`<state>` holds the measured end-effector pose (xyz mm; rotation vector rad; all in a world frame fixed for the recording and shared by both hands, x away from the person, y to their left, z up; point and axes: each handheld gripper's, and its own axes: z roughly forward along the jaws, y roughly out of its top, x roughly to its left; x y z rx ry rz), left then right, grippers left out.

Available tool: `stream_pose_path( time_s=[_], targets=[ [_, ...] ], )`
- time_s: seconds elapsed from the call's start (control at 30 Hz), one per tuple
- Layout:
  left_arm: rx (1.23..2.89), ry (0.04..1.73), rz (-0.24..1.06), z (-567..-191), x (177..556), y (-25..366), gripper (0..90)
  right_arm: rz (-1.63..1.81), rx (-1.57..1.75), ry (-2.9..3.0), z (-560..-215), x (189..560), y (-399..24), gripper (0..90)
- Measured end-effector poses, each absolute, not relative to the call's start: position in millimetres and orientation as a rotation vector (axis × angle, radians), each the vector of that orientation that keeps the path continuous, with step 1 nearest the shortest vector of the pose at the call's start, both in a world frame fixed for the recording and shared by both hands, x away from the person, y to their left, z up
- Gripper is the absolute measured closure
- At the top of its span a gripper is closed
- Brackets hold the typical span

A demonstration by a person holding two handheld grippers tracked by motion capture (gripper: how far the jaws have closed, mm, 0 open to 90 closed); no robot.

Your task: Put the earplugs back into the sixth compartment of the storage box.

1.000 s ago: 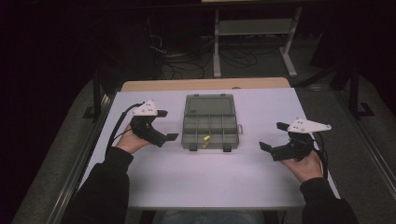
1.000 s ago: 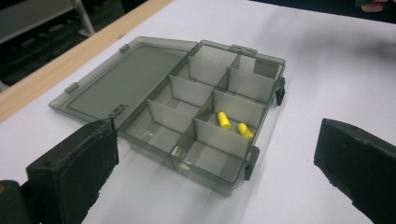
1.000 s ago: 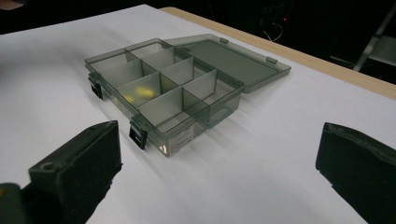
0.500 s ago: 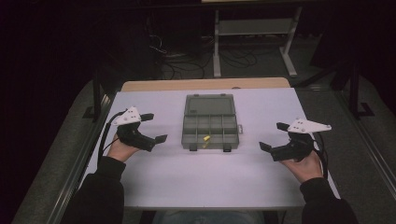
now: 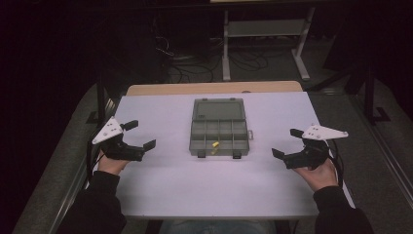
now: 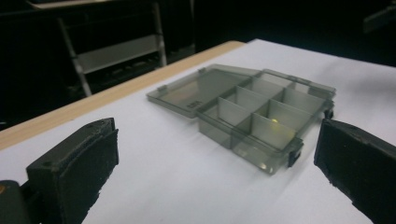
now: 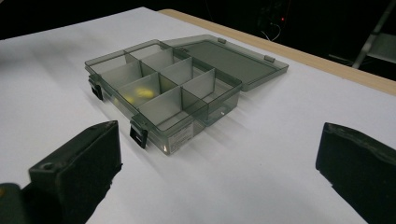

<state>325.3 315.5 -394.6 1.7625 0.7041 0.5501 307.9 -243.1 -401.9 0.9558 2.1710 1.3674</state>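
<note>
The left claw (image 5: 139, 135) has drawn back from the compartment box (image 5: 219, 127) toward the desk's (image 5: 160, 190) left edge, jaws wide and empty. The box lies open mid-desk, lid flat behind, a yellow piece (image 5: 214, 145) in a front cell. Right of the box, the right claw (image 5: 286, 143) hovers wide, empty; probably a pause before reaching in. White desk, dark room, metal stand (image 5: 265, 29) beyond the box.
</note>
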Motion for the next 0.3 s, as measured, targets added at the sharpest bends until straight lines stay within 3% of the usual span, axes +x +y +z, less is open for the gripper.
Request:
stream_pose_path(
  time_s=[0.3],
  targets=[
    [1.701, 0.77, 0.586, -403.6, 314.9, 333.0, 0.0, 1.38, 0.961, 2.154, -400.1, 306.1, -246.6, 0.0]
  ],
)
